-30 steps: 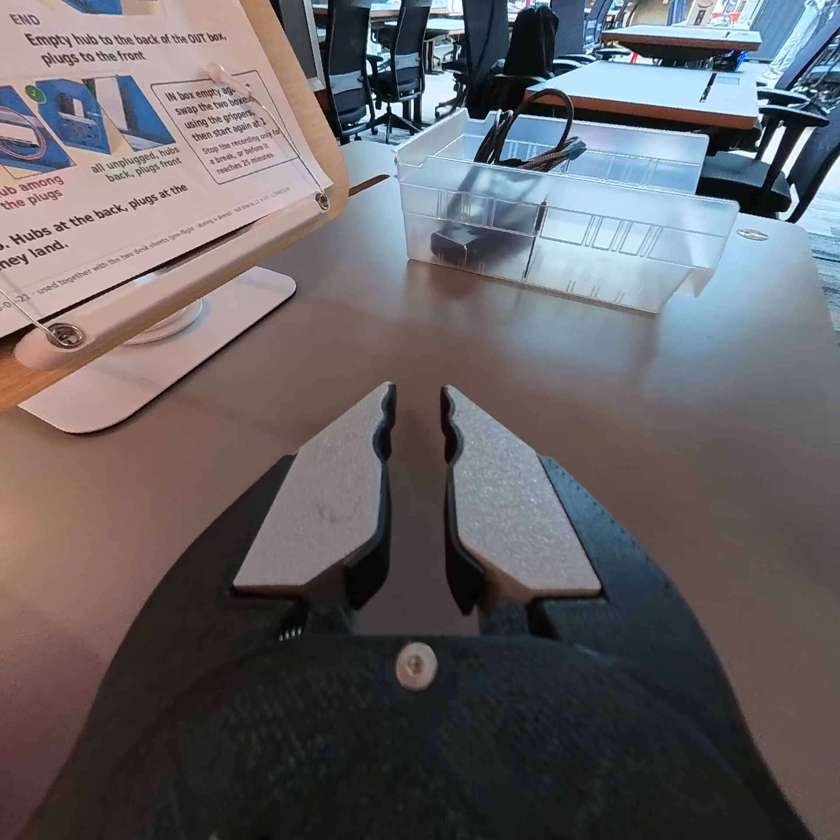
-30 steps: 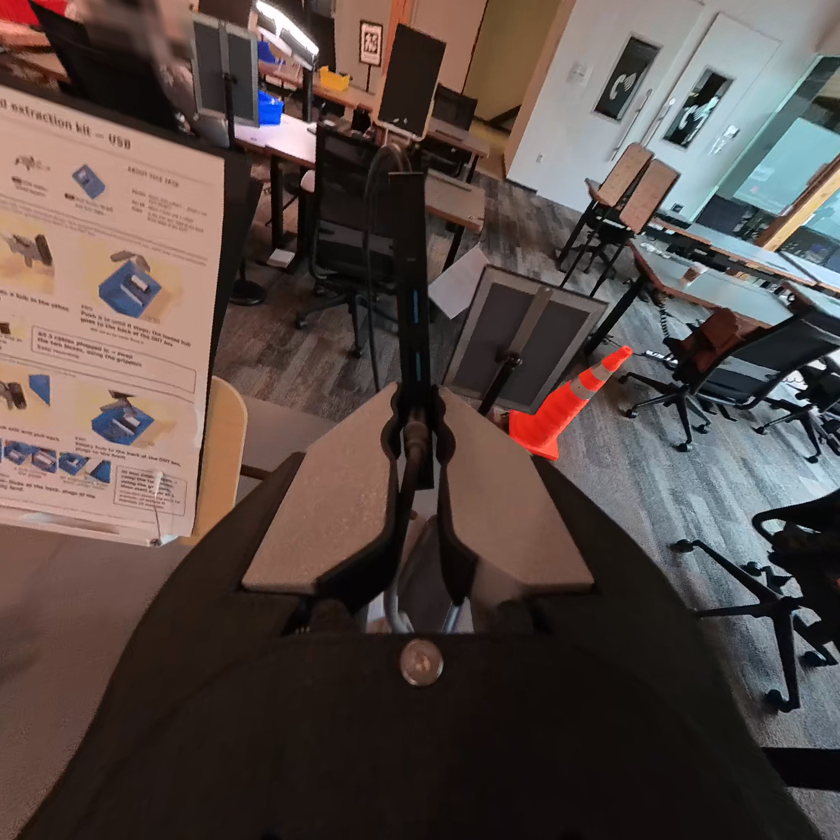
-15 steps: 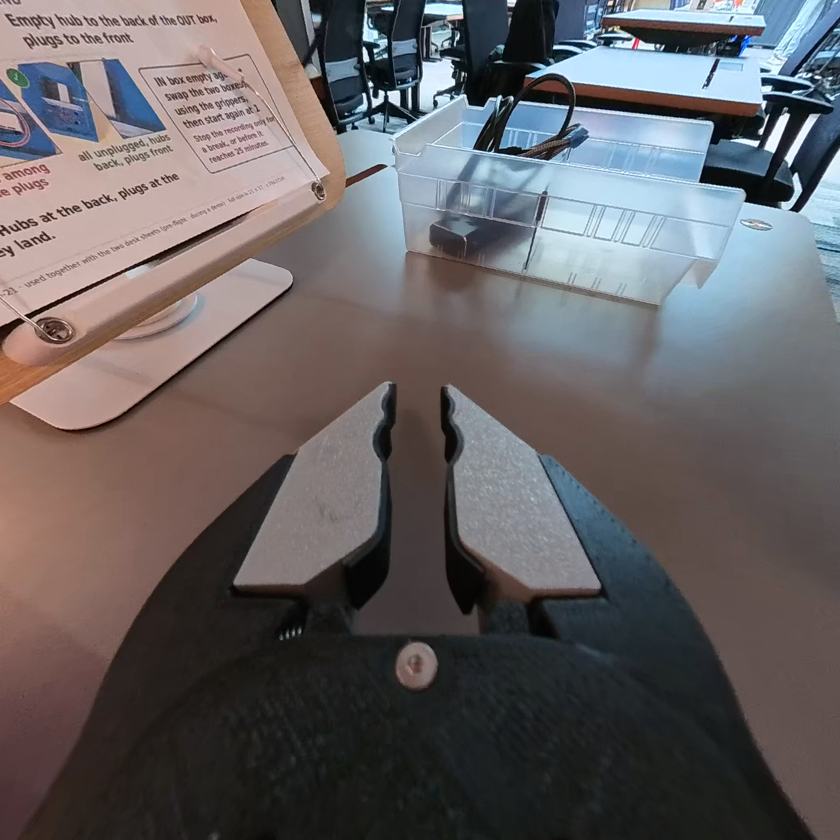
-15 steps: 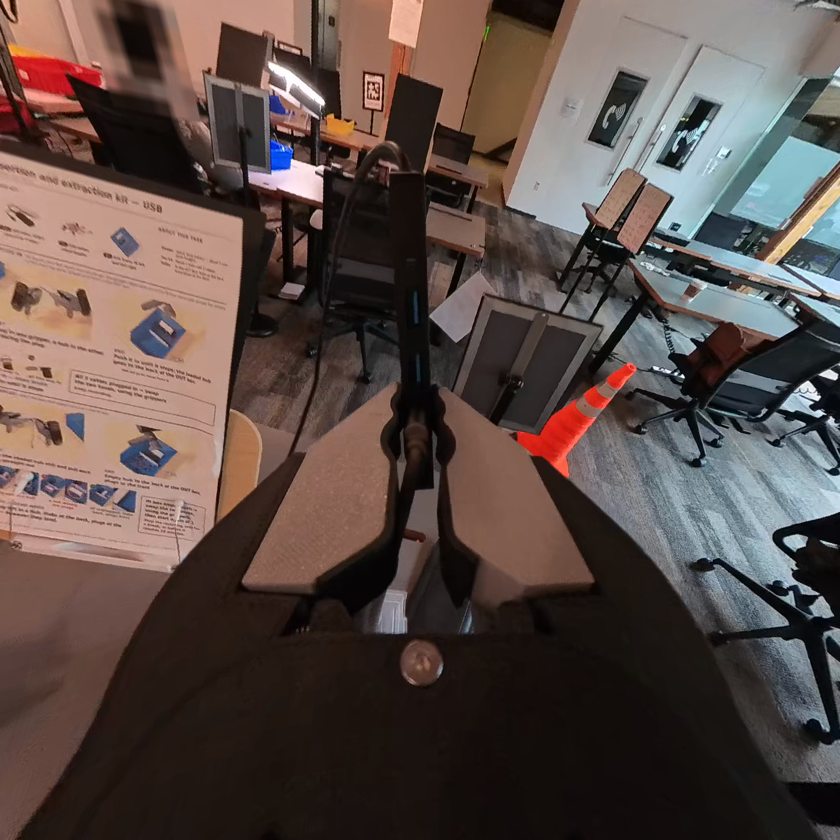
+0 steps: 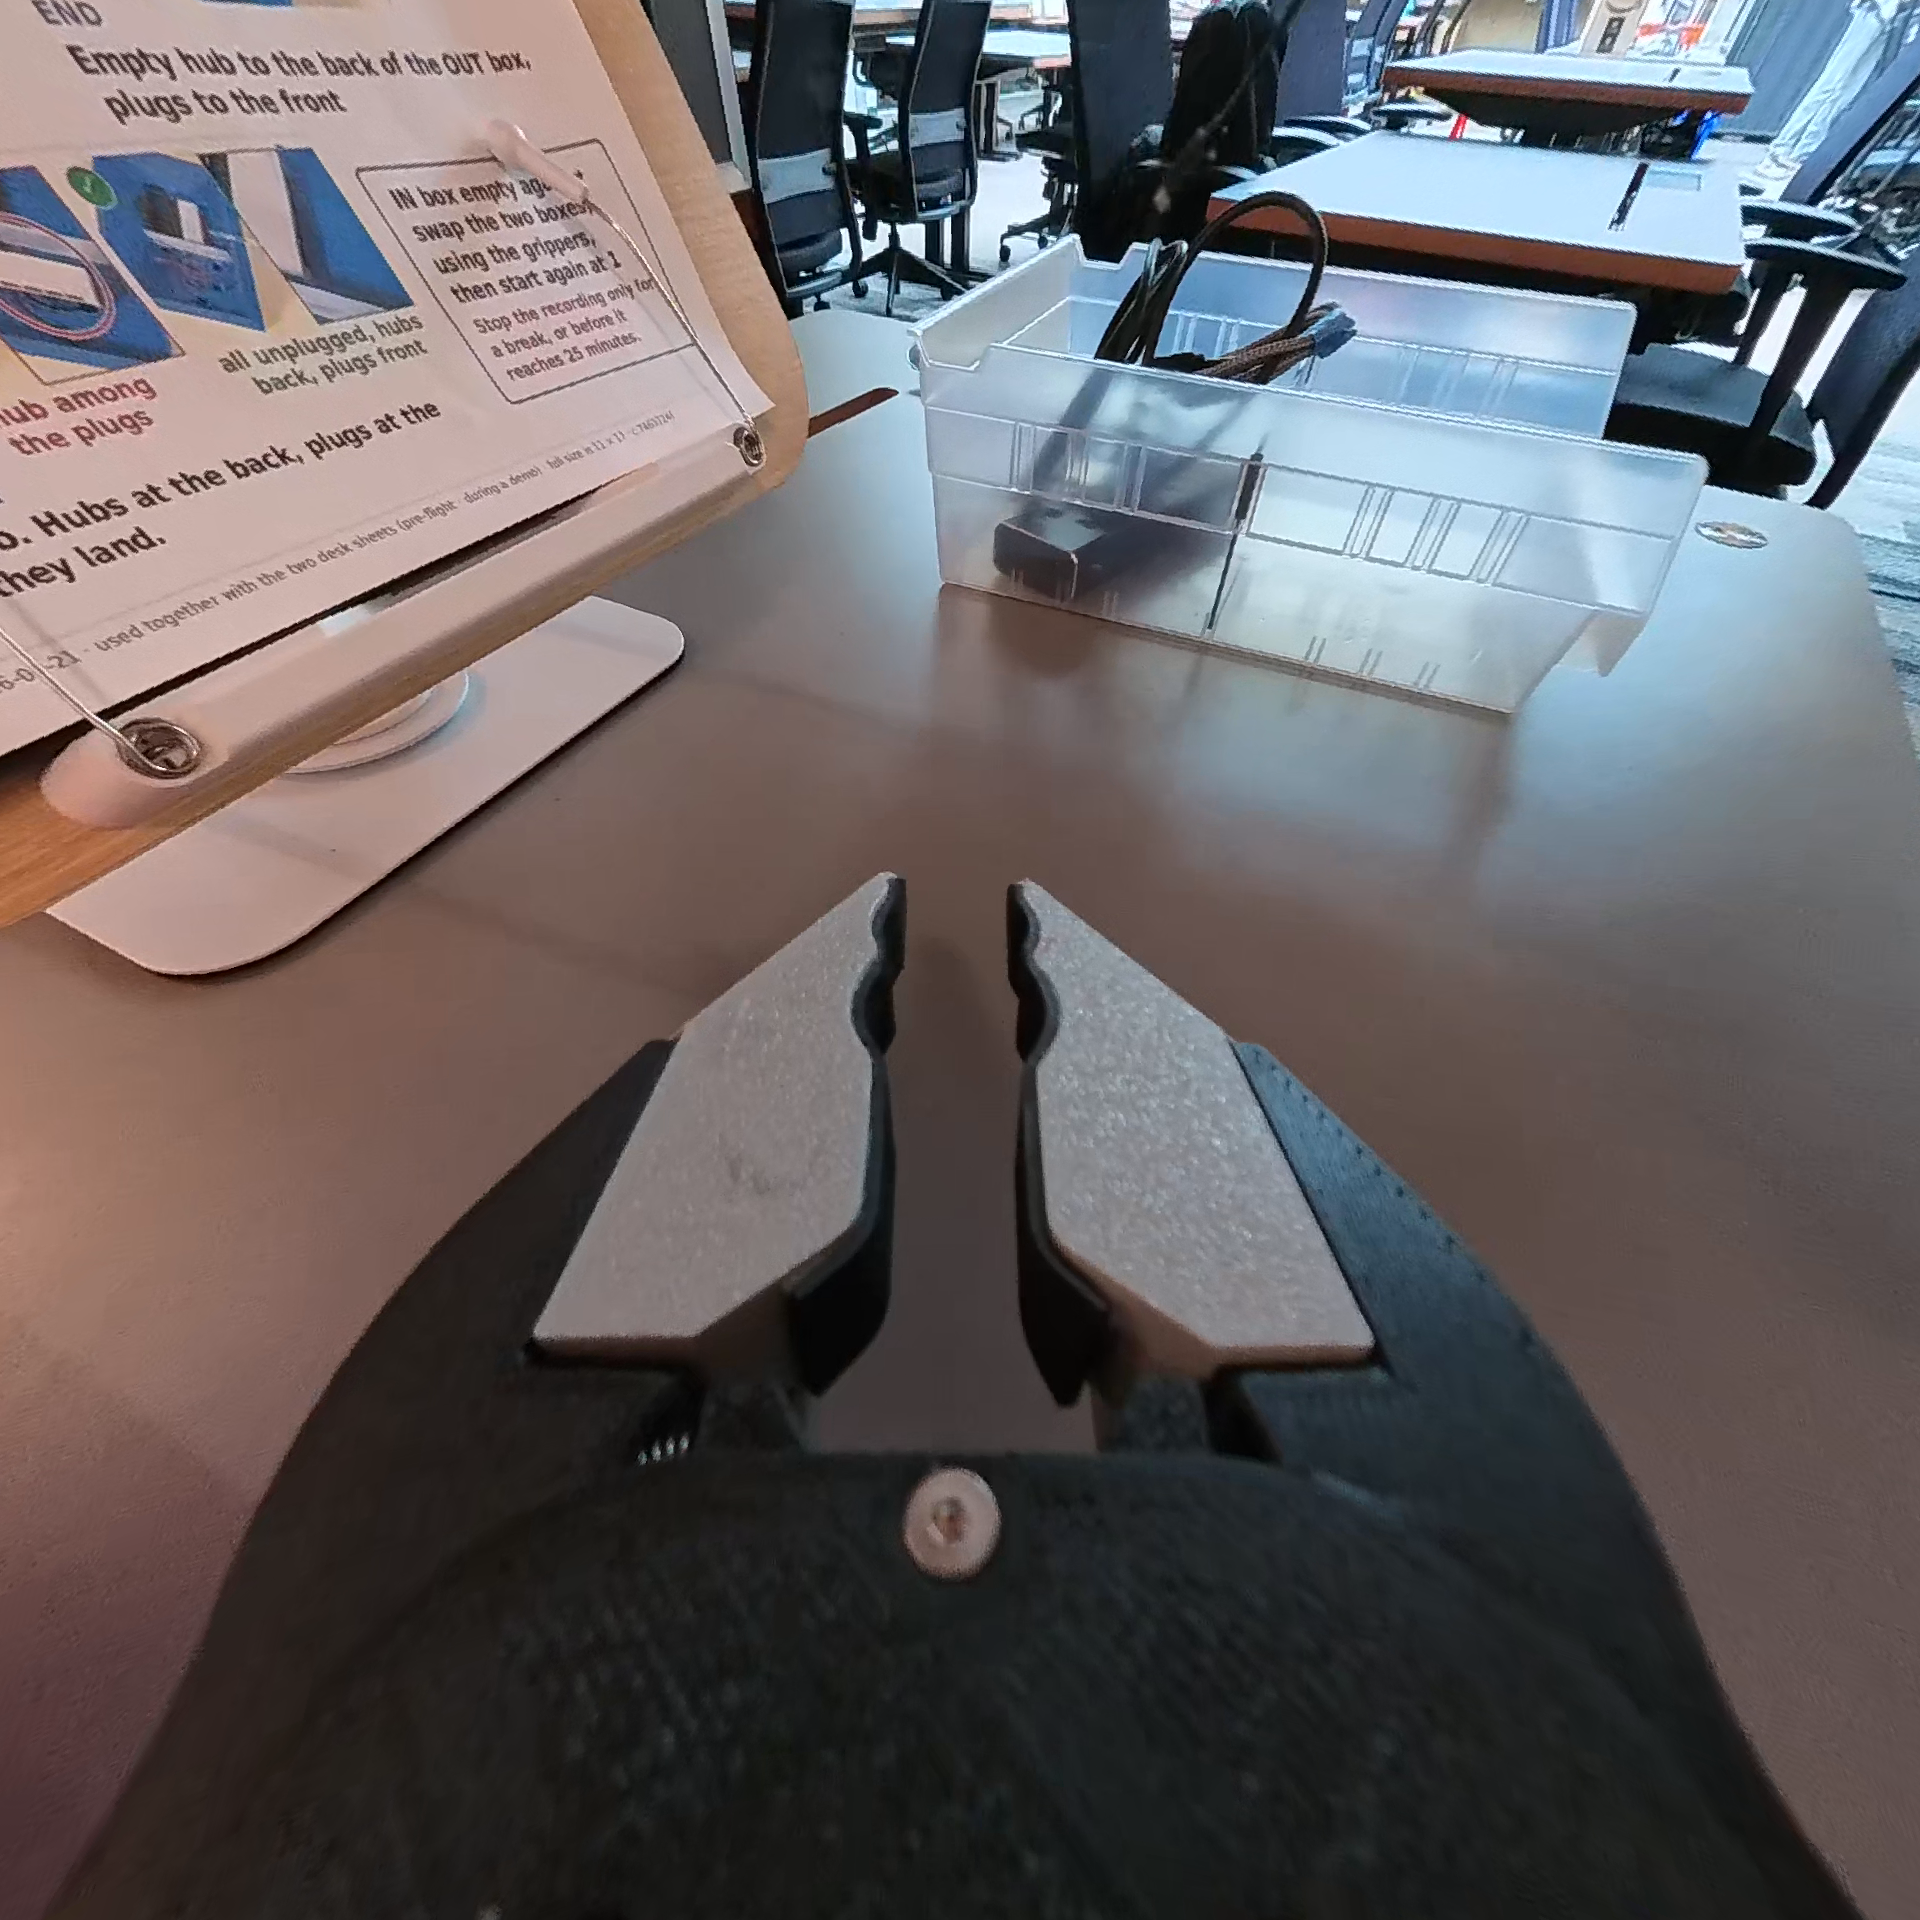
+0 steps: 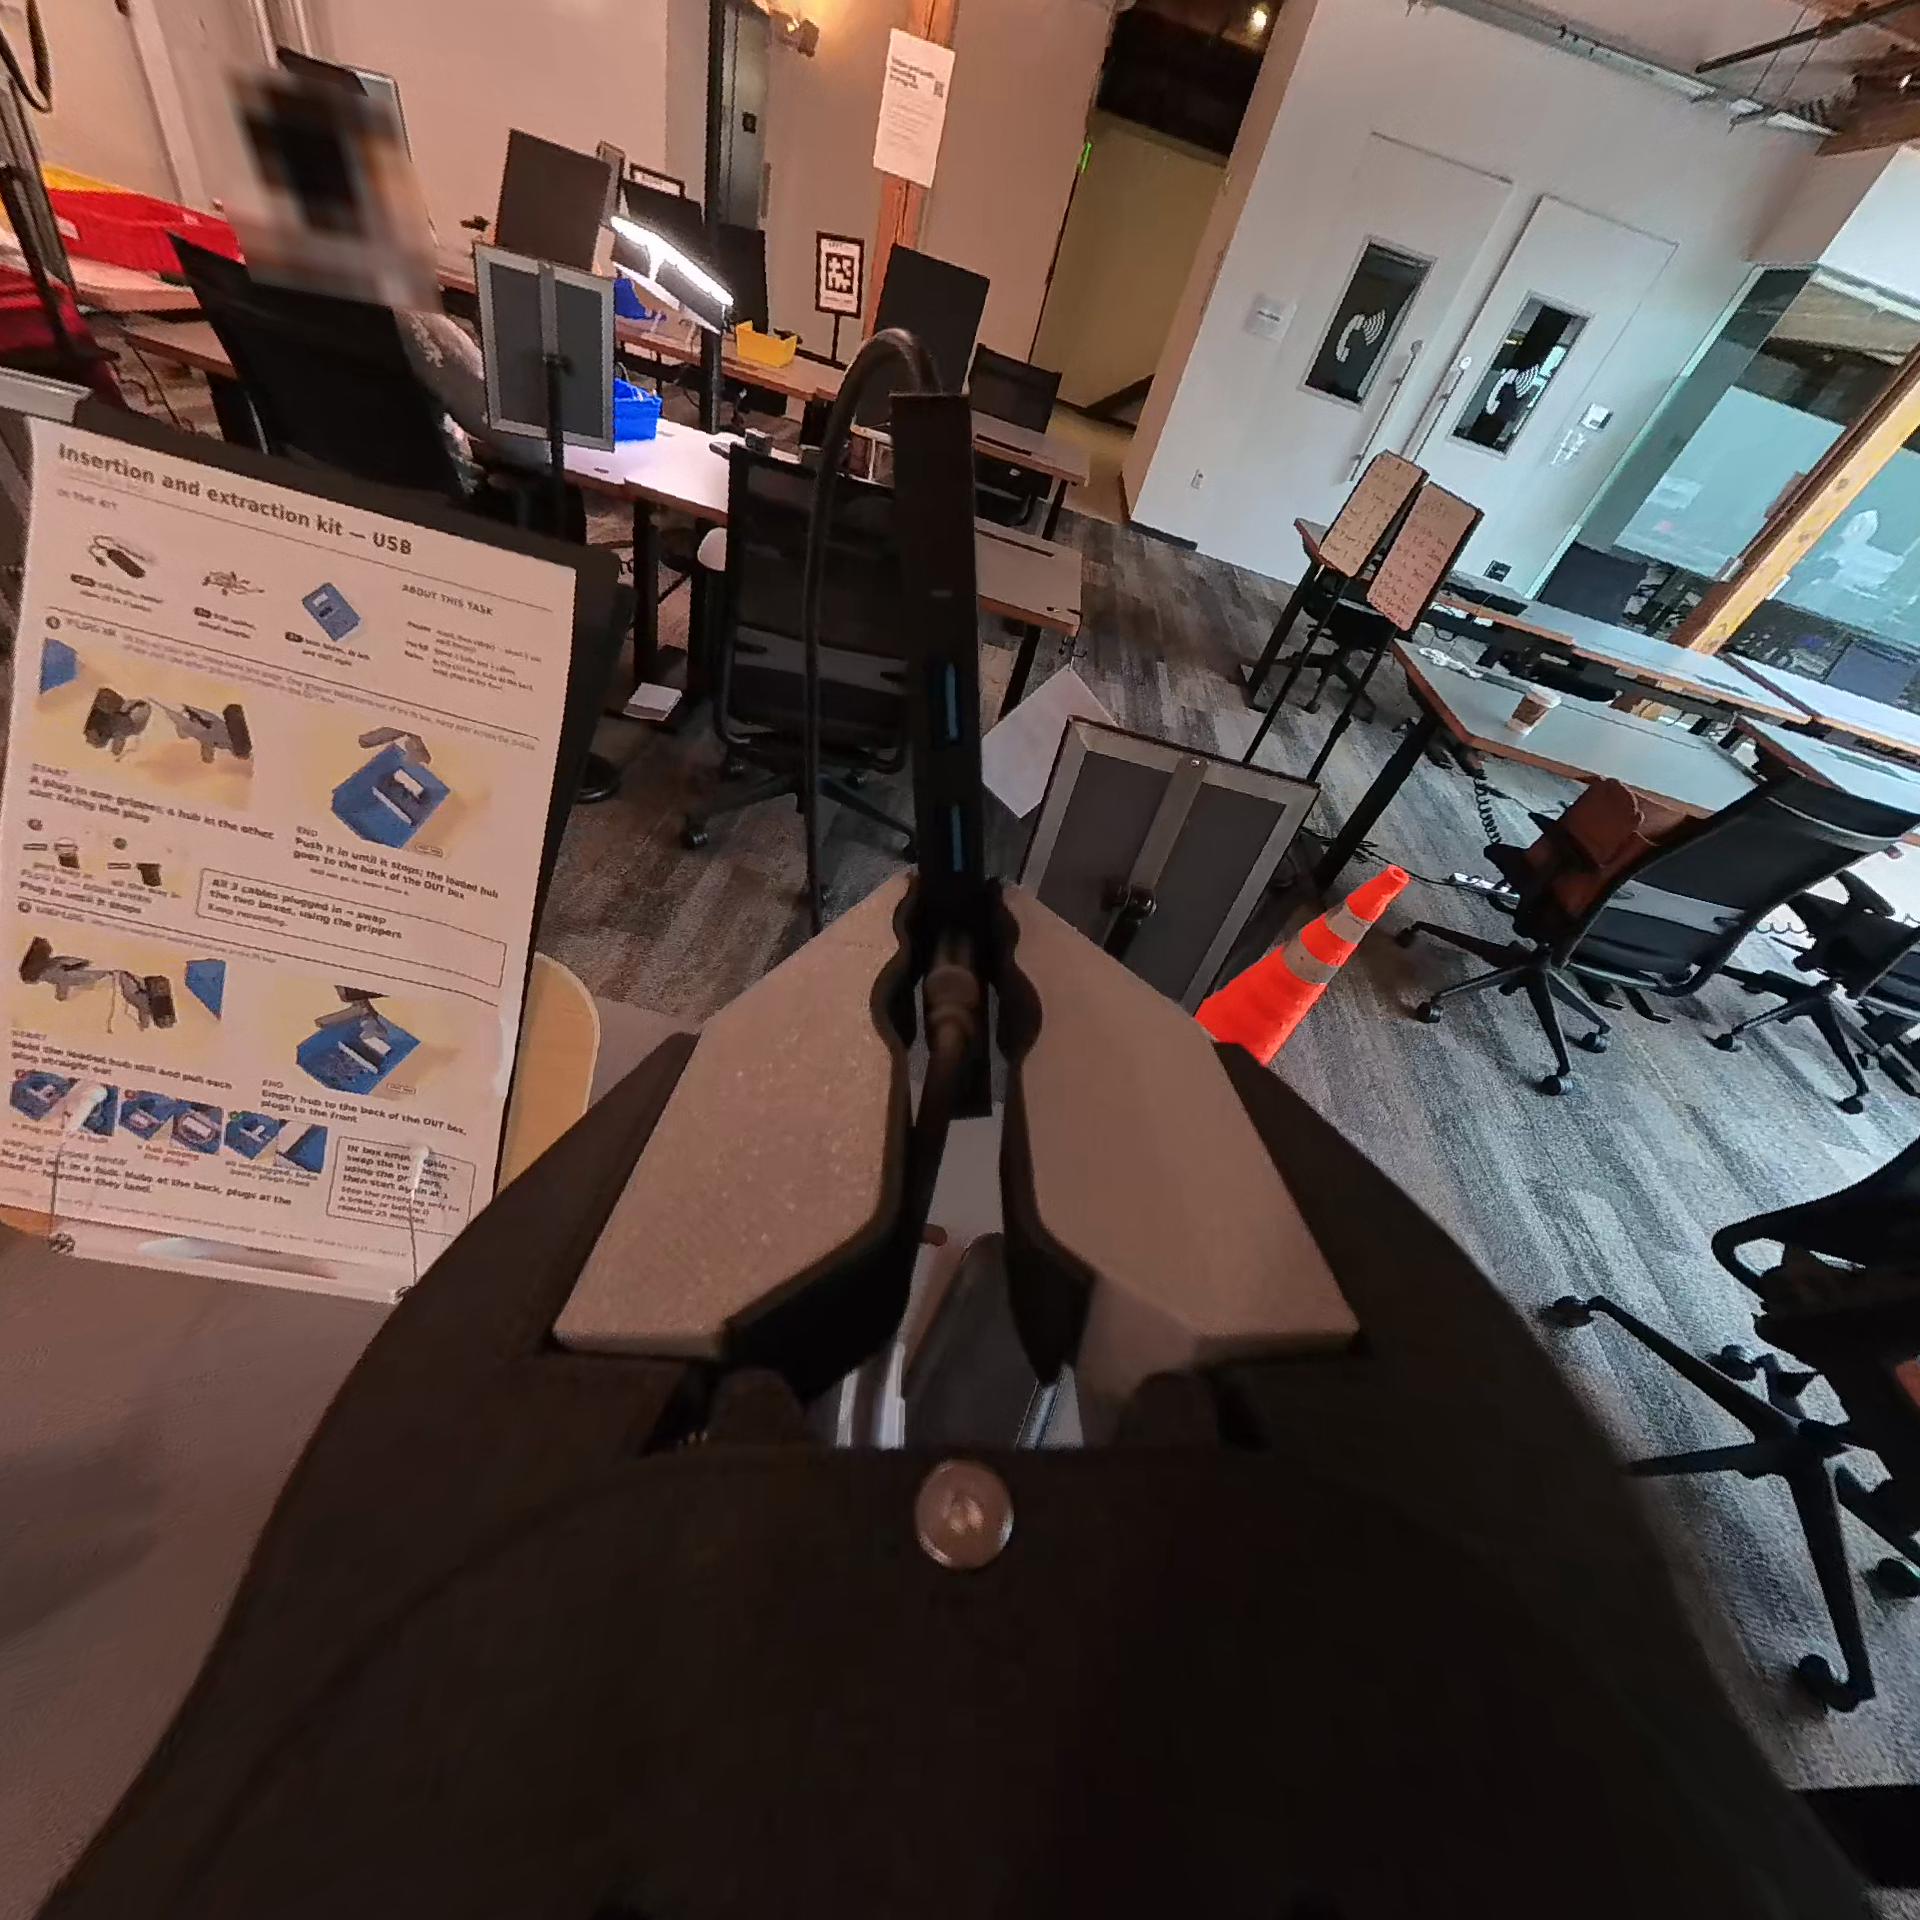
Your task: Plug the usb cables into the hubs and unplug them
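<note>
- The right tool (image 6: 956, 935) was seen clamped on a slim black hub (image 6: 940, 644), held upright by its lower end, the body rising straight ahead of the fingertips with two blue ports showing on its narrow side.
- A black lead (image 6: 831, 582) was seen arching from the top of the hub and dropping down to the left of it; a cord also passed between the fingers, and it could not be told whether the two were one.
- The left tool (image 5: 954, 914) was held low over the tabletop (image 5: 1299, 987) with a narrow gap between its fingers and nothing in it.
- Ahead and slightly right of the left tool stood a clear plastic bin (image 5: 1403, 582), holding a second dark hub (image 5: 1049, 545) at its near left and a bundle of braided usb cables (image 5: 1236, 322) behind.
- The hub was judged light, rigid and smooth-sided, so slipping or twisting under insertion force seemed likely; a grip across its flat faces near the ports was judged best.
- The cables were judged limp and springy; hold was best taken on the stiff plug shell, not the cord.
- The plugs were mostly hidden by the frosted bin wall, and their number and orientation could not be made out.
- The lower end of the held hub was hidden by the fingers.
</note>
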The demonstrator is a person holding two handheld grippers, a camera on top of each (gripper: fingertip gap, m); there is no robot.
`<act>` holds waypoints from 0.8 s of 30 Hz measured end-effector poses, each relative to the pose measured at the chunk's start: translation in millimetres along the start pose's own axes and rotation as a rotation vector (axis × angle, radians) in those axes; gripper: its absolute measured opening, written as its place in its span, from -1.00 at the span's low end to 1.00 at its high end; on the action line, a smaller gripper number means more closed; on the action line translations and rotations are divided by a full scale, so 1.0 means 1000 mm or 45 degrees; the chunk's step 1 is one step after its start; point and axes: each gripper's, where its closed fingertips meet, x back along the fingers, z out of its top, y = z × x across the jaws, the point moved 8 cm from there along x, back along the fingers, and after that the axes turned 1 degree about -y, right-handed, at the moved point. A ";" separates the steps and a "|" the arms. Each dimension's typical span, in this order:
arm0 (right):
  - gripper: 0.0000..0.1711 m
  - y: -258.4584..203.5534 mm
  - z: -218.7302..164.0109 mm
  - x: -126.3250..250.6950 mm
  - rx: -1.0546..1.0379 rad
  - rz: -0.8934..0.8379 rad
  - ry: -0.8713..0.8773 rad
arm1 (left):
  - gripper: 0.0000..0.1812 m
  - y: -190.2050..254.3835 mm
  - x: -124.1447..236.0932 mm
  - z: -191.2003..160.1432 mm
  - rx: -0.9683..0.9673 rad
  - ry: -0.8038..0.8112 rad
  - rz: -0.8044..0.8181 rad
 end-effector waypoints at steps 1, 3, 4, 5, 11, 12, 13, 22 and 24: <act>-0.92 0.000 -0.002 0.000 -0.001 -0.001 -0.005 | -0.82 0.000 0.000 0.000 -0.001 0.002 0.001; -0.92 0.001 -0.007 -0.003 -0.009 0.003 -0.016 | -0.81 0.000 0.001 0.001 0.001 0.006 0.001; -0.92 0.001 -0.011 -0.005 -0.018 0.010 -0.019 | -0.81 0.000 0.001 0.001 0.003 0.008 0.000; -0.93 0.000 -0.015 -0.008 -0.030 0.023 -0.020 | -0.81 0.000 0.001 0.001 0.005 0.009 -0.001; -0.93 -0.014 -0.065 -0.045 -0.094 0.121 -0.090 | -0.81 0.000 0.003 0.003 0.005 0.017 -0.001; -0.92 -0.017 -0.076 -0.053 -0.105 0.138 -0.106 | -0.81 0.000 0.003 0.003 0.007 0.021 -0.001; -0.92 -0.020 -0.086 -0.061 -0.123 0.157 -0.124 | -0.81 -0.001 0.004 0.003 0.011 0.024 -0.001; -0.92 -0.033 -0.118 -0.106 -0.188 0.277 -0.124 | -0.81 -0.001 0.001 0.000 0.012 0.001 -0.006; -0.92 -0.028 -0.102 -0.103 -0.202 0.278 -0.071 | -0.81 -0.001 0.000 -0.001 0.014 -0.012 -0.008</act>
